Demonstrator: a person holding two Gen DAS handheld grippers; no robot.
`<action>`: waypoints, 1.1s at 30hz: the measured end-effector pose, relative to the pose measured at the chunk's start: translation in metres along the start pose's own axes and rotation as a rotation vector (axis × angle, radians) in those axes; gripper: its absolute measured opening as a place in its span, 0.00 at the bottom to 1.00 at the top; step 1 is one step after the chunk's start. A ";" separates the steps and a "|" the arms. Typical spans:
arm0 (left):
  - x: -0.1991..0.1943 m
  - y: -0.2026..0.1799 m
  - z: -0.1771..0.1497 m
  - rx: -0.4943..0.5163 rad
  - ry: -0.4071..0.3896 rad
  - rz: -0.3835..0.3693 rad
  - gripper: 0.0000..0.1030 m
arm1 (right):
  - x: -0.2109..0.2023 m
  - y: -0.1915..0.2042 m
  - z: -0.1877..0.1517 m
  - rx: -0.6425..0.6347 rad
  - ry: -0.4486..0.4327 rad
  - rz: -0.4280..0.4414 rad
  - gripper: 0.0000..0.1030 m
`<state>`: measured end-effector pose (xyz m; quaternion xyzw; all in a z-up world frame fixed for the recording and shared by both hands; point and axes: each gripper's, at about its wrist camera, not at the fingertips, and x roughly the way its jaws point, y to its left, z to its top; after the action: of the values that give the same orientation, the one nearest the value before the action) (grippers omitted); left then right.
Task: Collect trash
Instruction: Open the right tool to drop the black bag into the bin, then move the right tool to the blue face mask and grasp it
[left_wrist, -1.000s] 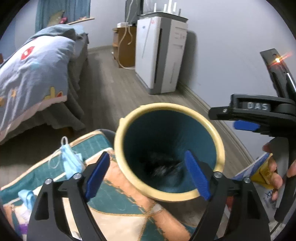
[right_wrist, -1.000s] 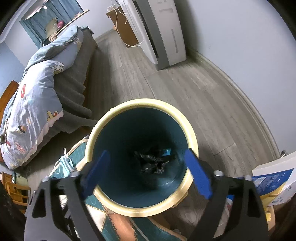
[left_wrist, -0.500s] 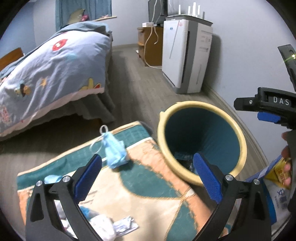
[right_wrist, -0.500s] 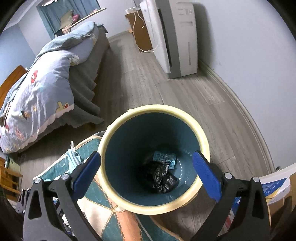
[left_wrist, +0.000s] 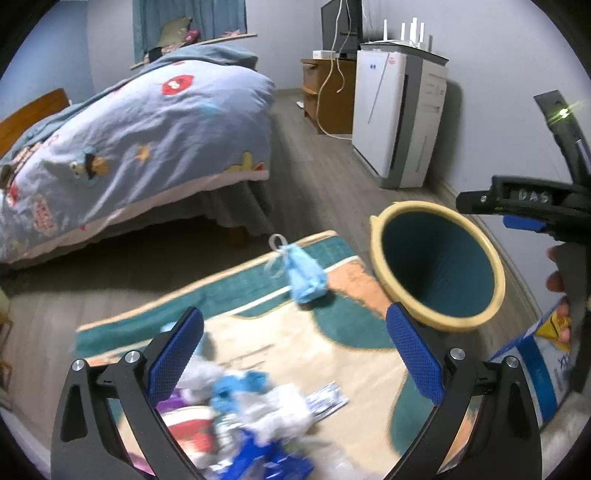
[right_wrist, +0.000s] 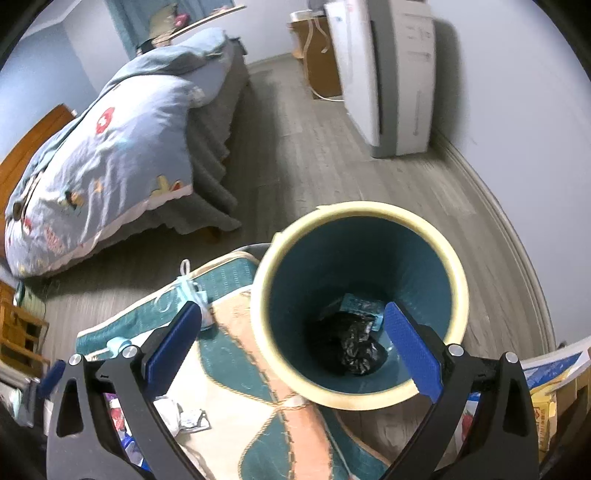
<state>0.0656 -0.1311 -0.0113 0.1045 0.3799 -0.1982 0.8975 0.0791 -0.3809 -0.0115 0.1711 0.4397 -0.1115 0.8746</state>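
- left gripper (left_wrist: 293, 354): jaws wide, empty, above the trash pile (left_wrist: 251, 417) at the rug's (left_wrist: 332, 354) near edge.
- right gripper (right_wrist: 293, 343): wide, empty, over the bin (right_wrist: 458, 295).
- advice: lower squarely onto one piece.

Litter pile (left_wrist: 255, 417) at 6 o'clock in the left wrist view: motion-blurred, single items not separable, lower part cut by the frame edge and partly hidden behind the left gripper (left_wrist: 295, 354). Bin (left_wrist: 439, 266) floor not visible from this view; its near rim is hidden behind a blue pad. Printed box (right_wrist: 554, 376) at 4 o'clock in the right wrist view: cropped, print unreadable.
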 end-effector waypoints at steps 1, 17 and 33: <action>-0.008 0.010 0.003 -0.004 -0.004 0.012 0.95 | 0.000 0.006 0.000 -0.013 -0.002 -0.002 0.95; -0.048 0.114 -0.017 -0.097 -0.006 0.096 0.95 | 0.027 0.056 -0.010 -0.141 0.045 0.022 0.95; 0.009 0.189 -0.032 -0.307 0.121 0.159 0.95 | 0.120 0.129 -0.018 -0.362 0.171 0.068 0.94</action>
<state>0.1333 0.0475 -0.0327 0.0078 0.4493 -0.0596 0.8914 0.1807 -0.2605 -0.0922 0.0344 0.5192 0.0139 0.8539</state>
